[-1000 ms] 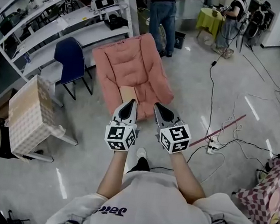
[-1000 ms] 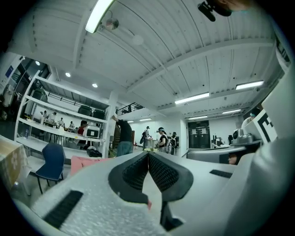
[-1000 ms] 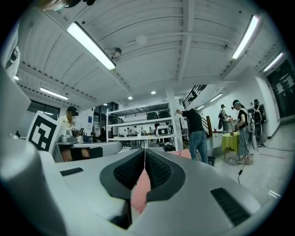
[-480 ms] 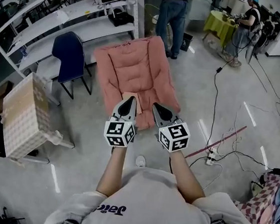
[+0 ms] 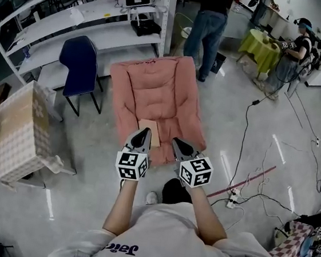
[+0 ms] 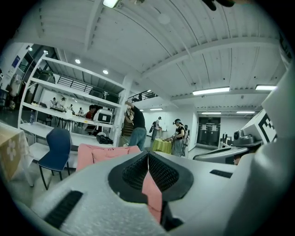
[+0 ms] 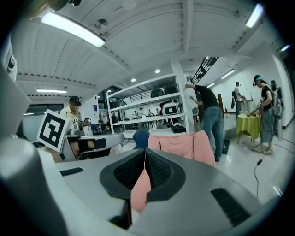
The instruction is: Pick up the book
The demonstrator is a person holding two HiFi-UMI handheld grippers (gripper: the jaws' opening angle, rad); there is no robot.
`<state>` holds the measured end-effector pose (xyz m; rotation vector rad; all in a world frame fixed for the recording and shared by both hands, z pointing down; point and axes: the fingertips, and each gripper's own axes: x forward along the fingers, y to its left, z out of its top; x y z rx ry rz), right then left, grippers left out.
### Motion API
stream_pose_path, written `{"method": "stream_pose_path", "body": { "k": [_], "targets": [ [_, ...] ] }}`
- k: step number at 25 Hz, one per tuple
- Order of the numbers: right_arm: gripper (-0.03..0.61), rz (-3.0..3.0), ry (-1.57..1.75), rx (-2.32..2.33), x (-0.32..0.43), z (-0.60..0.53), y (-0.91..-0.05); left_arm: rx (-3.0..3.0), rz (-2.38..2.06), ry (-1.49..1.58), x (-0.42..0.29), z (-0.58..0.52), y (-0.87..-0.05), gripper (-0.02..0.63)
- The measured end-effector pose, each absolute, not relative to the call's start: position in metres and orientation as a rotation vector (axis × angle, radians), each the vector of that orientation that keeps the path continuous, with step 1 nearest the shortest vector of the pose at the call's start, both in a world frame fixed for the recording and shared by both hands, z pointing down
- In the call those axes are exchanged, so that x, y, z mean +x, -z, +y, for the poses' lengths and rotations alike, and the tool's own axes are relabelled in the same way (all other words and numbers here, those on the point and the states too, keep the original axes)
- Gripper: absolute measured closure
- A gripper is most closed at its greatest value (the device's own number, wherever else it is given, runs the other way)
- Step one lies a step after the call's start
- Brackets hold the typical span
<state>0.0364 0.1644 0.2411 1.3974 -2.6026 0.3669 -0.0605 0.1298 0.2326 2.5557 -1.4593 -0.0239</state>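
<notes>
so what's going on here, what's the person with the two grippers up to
A person stands facing a pink lounge chair with a gripper in each hand. A tan book lies flat on the chair's seat. The left gripper and right gripper are held out side by side toward the chair, jaws shut and empty. Both gripper views show the chair some way ahead, so the book is not yet picked up.

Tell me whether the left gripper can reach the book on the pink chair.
Probably yes: the book lies uncovered on the chair just ahead of the left gripper, nothing between, though its shut jaws must open first.
</notes>
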Motion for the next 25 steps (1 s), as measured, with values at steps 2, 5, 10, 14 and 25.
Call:
{"method": "stream_pose_path", "body": {
  "k": [2,5,10,14,25],
  "targets": [
    [0.563,-2.601,-0.385,1.343,0.036,0.147,-0.253,2.545,-1.477,0.011,-0.061,0.114,-0.239,0.597],
    [0.563,-2.617,-0.427,1.275,0.039,0.123,-0.267,2.522,-1.485,0.028,-0.06,0.093,-0.25,0.598],
    [0.563,-2.632,-0.489,1.15,0.049,0.077,-0.29,2.479,-1.485,0.009,-0.048,0.055,-0.282,0.597],
    [0.563,-2.608,-0.548,1.055,0.06,0.034,-0.321,2.384,-1.459,-0.003,-0.039,0.023,-0.32,0.597],
    [0.563,-2.473,-0.816,0.877,0.08,-0.058,-0.451,2.232,-1.477,-0.199,-0.04,-0.04,-0.426,0.598]
  ]
}}
